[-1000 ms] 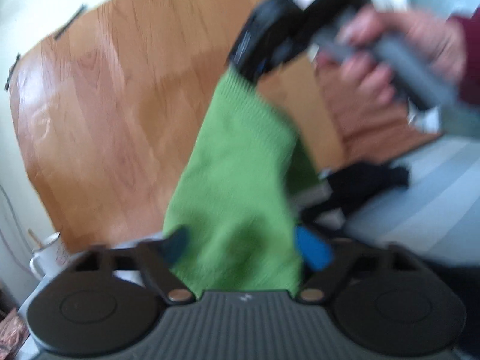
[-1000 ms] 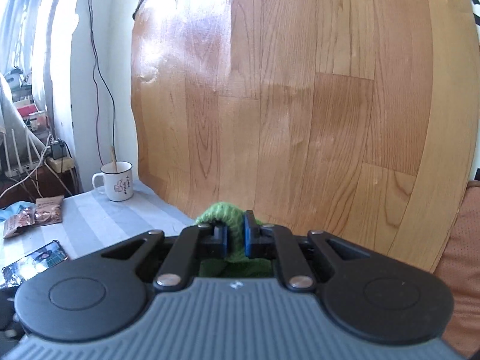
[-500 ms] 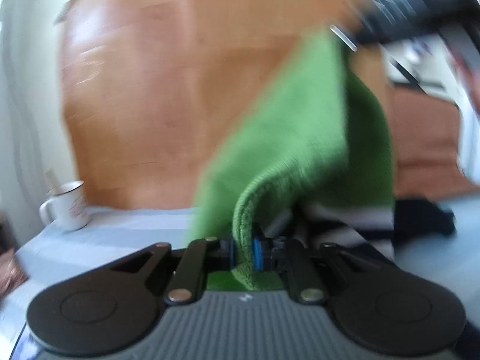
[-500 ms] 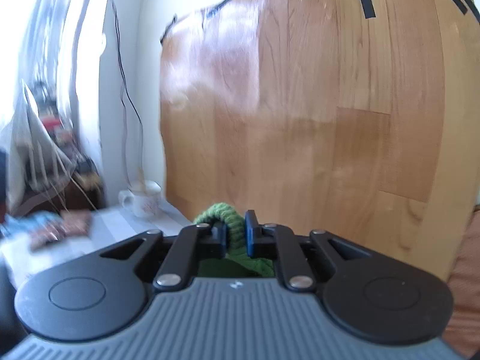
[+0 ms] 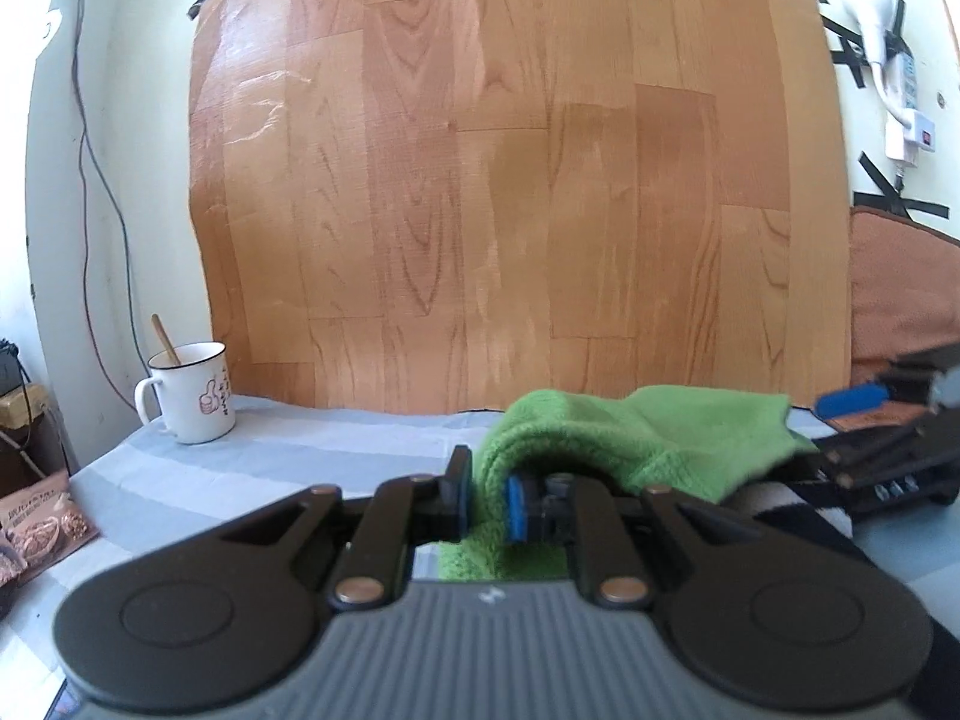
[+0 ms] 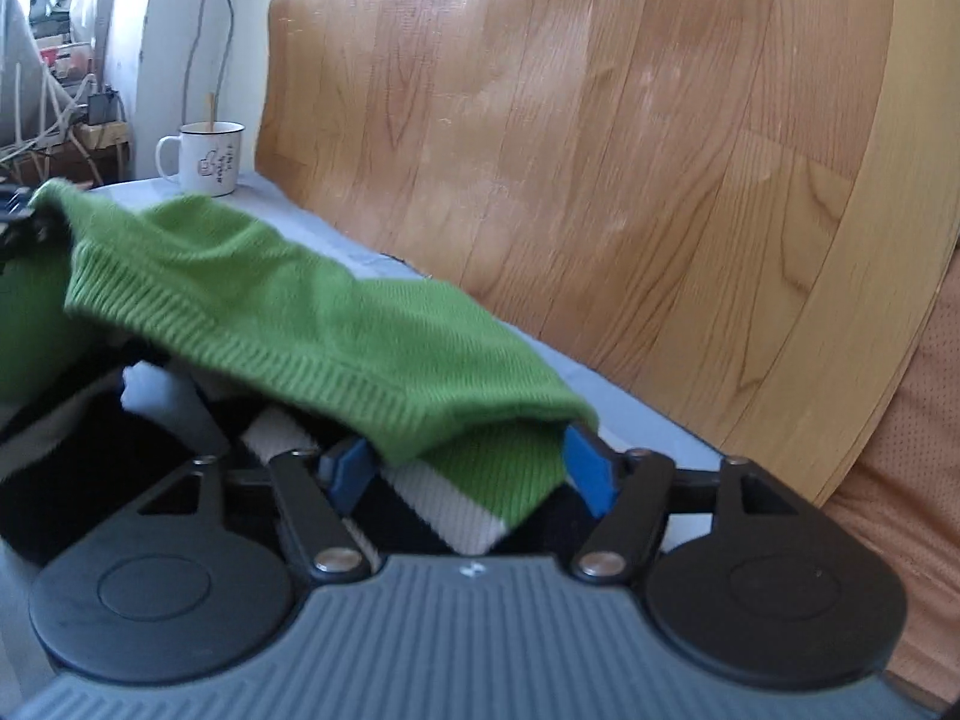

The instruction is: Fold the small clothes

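Lived-in home room.
Enamel mug point(image 5: 191, 394) with stick on striped tablecloth point(image 5: 336, 450), snack packet point(image 5: 37, 519), taped wood-print sheet point(image 5: 510, 180) on wall.

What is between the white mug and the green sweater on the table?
Only bare striped tablecloth lies between the white mug and the green sweater, as the left wrist view shows.

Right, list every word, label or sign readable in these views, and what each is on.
Nothing reads clearly.
White enamel mug: thumbs-up drawing with a column of small characters, too blurred to read.
Snack packet: printed characters, too small to read.
White wall device: small red mark, unreadable.
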Action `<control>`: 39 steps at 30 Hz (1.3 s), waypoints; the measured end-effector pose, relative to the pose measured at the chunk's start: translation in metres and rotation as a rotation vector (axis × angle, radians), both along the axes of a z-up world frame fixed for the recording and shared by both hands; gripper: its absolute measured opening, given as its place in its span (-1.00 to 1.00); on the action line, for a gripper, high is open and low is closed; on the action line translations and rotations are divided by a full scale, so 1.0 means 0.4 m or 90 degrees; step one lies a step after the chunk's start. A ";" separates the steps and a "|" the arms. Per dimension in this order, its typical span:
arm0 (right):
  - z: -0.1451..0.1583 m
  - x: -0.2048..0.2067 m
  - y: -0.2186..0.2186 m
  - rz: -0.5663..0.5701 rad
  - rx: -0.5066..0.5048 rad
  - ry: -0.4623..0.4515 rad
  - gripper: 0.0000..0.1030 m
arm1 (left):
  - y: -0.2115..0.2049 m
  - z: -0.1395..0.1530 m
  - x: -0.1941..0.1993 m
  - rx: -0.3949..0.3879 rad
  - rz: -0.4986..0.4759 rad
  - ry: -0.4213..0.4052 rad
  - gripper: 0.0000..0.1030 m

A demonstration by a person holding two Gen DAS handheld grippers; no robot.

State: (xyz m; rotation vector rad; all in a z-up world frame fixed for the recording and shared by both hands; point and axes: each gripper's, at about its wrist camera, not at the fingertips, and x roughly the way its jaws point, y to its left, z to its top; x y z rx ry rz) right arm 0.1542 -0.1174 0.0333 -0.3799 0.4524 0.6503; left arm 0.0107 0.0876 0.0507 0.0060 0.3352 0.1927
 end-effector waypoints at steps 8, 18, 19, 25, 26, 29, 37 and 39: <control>-0.017 0.011 0.020 0.017 -0.066 -0.068 0.42 | 0.034 -0.005 0.006 -0.038 0.017 0.001 -0.77; 0.024 -0.004 -0.038 0.089 -0.034 -0.072 0.42 | 0.108 -0.019 0.030 -0.108 0.054 0.023 -0.77; 0.023 0.004 -0.045 0.073 -0.036 -0.077 0.44 | 0.108 -0.020 0.031 -0.109 0.054 0.023 -0.77; -0.015 0.073 0.003 0.038 -0.074 -0.078 0.42 | 0.084 -0.018 0.028 -0.087 0.055 0.021 -0.75; -0.027 0.085 0.022 0.037 -0.079 -0.078 0.41 | 0.080 -0.018 0.027 -0.083 0.058 0.022 -0.72; -0.039 0.137 0.070 0.028 -0.044 -0.031 -0.35 | 0.067 -0.015 0.022 -0.078 0.054 0.026 -0.73; 0.097 0.035 0.031 -0.095 0.058 -0.129 -0.73 | -0.019 0.040 -0.066 -0.015 0.000 -0.038 -0.77; 0.180 -0.036 -0.002 -0.115 0.077 -0.190 -0.73 | -0.024 0.071 -0.089 -0.022 -0.012 -0.062 -0.77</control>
